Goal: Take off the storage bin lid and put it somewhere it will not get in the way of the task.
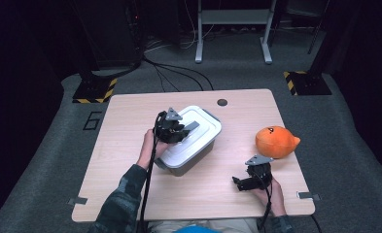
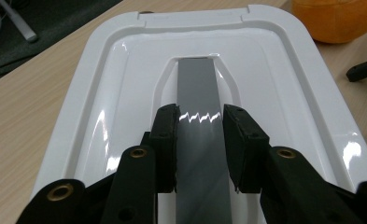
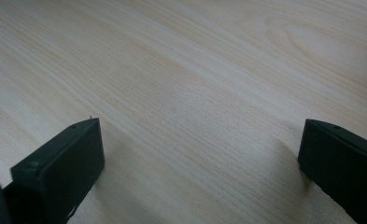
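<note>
Left claw (image 2: 201, 140) is clamped on the grey handle (image 2: 199, 93) of the white lid (image 2: 125, 70), which sits on a grey storage box (image 1: 191, 158) mid-counter (image 1: 130, 121), toward the far edge. The handle's near end is cut off. Right claw (image 3: 200, 154) sits spread wide over bare wood near the front right corner. An orange plush (image 1: 276, 141) lies by the right edge, face too small to make out.

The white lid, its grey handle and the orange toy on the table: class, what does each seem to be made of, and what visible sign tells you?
White lid: likely glossy hard plastic; it shows sharp bright glints and moulded ridges.
Grey handle, clamped by the left gripper: probably smooth plastic, with a shiny reflection band.
Orange toy: seemingly soft plush fabric; matte, rounded and fuzzy-edged, though too small to be sure.
</note>
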Demonstrator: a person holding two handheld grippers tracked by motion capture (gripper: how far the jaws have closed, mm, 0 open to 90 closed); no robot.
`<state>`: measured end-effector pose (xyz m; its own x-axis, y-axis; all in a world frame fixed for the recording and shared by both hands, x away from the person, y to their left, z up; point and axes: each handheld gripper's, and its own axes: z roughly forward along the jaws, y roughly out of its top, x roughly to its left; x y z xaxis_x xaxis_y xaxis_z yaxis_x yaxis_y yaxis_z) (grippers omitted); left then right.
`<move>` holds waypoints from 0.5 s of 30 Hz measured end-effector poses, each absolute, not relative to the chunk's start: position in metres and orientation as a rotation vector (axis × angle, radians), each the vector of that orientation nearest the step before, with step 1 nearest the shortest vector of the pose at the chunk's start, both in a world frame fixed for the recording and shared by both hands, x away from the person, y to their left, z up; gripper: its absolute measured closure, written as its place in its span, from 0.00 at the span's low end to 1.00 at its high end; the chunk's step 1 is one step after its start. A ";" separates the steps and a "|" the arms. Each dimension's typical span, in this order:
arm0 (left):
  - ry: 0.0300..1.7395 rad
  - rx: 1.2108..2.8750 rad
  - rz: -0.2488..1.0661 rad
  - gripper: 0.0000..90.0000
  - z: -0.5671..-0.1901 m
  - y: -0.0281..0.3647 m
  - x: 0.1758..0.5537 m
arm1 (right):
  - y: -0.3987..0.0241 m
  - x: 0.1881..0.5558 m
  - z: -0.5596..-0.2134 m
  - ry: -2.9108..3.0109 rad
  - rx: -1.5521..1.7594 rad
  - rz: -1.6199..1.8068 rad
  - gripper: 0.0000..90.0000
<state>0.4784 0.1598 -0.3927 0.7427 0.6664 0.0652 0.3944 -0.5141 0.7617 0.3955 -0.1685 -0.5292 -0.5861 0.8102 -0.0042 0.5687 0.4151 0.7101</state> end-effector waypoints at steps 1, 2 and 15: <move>0.787 2.177 0.451 0.74 -0.393 0.160 0.478 | -0.168 0.395 -0.529 2.328 1.187 0.967 0.00; 0.781 2.179 0.452 0.74 -0.393 0.160 0.478 | -0.169 0.395 -0.529 2.328 1.187 0.967 0.00; 0.714 2.190 0.432 0.74 -0.393 0.152 0.472 | -0.169 0.395 -0.529 2.328 1.186 0.967 0.00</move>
